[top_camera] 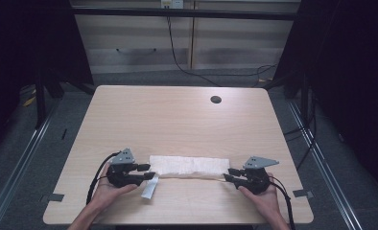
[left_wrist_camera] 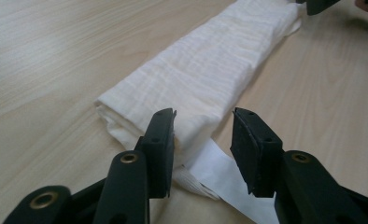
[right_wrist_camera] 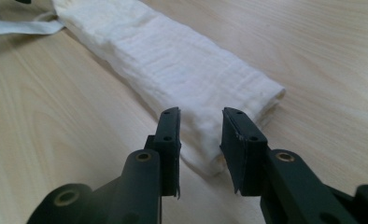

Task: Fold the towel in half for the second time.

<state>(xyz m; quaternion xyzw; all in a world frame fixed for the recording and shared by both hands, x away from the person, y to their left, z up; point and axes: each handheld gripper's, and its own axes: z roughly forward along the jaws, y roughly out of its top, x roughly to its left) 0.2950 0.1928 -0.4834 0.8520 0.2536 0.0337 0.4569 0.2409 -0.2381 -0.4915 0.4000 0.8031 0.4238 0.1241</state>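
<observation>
In the high view, a light wooden table (top_camera: pixel 177 120) fills the middle of the frame, with a dark round cable hole (top_camera: pixel 216 99) near its upper right. A white folded cloth (top_camera: pixel 189 165), long and narrow, lies crosswise in the lower middle of the frame, close to the near edge. The left gripper (top_camera: pixel 147 172) sits at the cloth's left end, held in the person's left hand (top_camera: pixel 111 188) that comes up from the bottom edge. The right gripper (top_camera: pixel 227 174) sits at the cloth's right end, held in the right hand (top_camera: pixel 260 194). A pale strip (top_camera: pixel 149 188) hangs off the cloth's left end toward the lower middle, just under the left gripper. Grey cabinet fronts (top_camera: pixel 187 36) and a black cable (top_camera: pixel 177 57) cross the top of the frame.

In the left gripper view, the two black jaws rise from the bottom and stand spread apart. The cloth's near end (left_wrist_camera: pixel 191 98) lies between and just beyond them, with the left jaw touching or nearly touching its fold; the cloth runs away to the upper right. The white strip (left_wrist_camera: pixel 224 179) pokes out below the fold, in the gap between the jaws.

In the right gripper view, the jaws are likewise spread, not pinching anything. The cloth's end (right_wrist_camera: pixel 210 88) lies in the gap between the tips and stretches toward the upper left, where the strip (right_wrist_camera: pixel 23 27) trails along the table.
</observation>
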